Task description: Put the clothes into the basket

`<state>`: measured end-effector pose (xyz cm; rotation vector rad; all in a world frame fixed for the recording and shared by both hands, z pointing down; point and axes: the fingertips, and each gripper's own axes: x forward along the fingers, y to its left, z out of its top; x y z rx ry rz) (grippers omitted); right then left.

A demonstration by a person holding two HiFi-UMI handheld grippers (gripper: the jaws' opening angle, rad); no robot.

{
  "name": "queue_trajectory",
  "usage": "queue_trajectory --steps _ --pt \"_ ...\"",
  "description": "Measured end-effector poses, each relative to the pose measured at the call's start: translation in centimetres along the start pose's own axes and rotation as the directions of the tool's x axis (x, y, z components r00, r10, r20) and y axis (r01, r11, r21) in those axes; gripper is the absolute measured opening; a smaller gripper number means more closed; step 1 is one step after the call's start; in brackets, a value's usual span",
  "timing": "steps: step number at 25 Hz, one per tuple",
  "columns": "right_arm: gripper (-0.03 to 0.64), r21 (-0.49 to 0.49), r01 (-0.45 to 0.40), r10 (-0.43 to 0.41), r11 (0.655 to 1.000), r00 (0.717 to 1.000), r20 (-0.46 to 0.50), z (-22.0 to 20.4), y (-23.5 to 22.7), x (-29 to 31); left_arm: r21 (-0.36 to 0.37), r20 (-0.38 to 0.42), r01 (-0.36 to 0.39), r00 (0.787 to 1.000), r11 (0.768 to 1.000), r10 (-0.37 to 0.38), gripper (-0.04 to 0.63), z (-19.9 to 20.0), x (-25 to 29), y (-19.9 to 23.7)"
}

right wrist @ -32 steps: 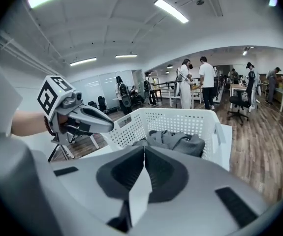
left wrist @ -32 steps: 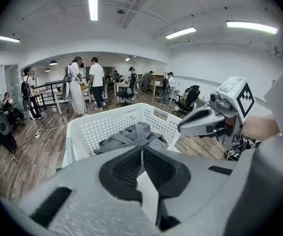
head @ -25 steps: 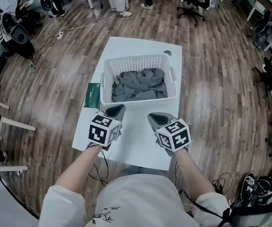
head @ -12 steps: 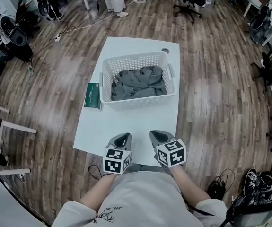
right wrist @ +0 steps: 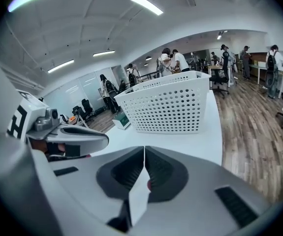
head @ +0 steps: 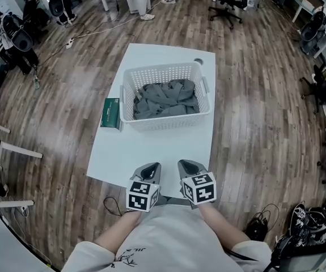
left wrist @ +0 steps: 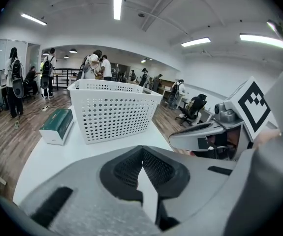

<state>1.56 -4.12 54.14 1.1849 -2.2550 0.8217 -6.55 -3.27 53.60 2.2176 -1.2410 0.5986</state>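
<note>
A white rectangular surface [head: 151, 152] stands on a wooden plank floor [head: 253, 123], its long sides running away from the person. A white perforated basket [head: 165, 122] sits on the far half and takes up most of the width there, its long sides lying across the surface. Just beside the basket's left wall lies a flat green box [head: 111, 113] with white sides. A narrow gap separates the two, and the box sits right at the left edge, seemingly a little over it. Near the far right corner, behind the basket, is a small round hole [head: 198, 62]. The near half, from the basket's front wall to the near edge, is bare white top.
</note>
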Motion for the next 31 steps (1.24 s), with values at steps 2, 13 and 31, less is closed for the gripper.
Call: queue_trajectory --steps 2,13,31 --pt "0.02 0.001 0.002 -0.002 1.0 1.0 -0.002 -0.07 0.08 0.07 -0.006 0.001 -0.002 1.0 1.0 0.002 0.012 -0.1 -0.04 0.1" --pt "0.017 0.009 0.0 0.0 1.0 1.0 -0.021 -0.65 0.02 0.26 -0.03 -0.006 0.004 1.0 1.0 -0.004 0.012 -0.34 -0.23 0.22" --pt "0.017 0.003 -0.037 0.037 0.999 0.999 -0.028 -0.37 0.91 0.51 -0.118 0.005 0.034 0.999 0.992 -0.034 0.012 -0.08 -0.57 0.5"
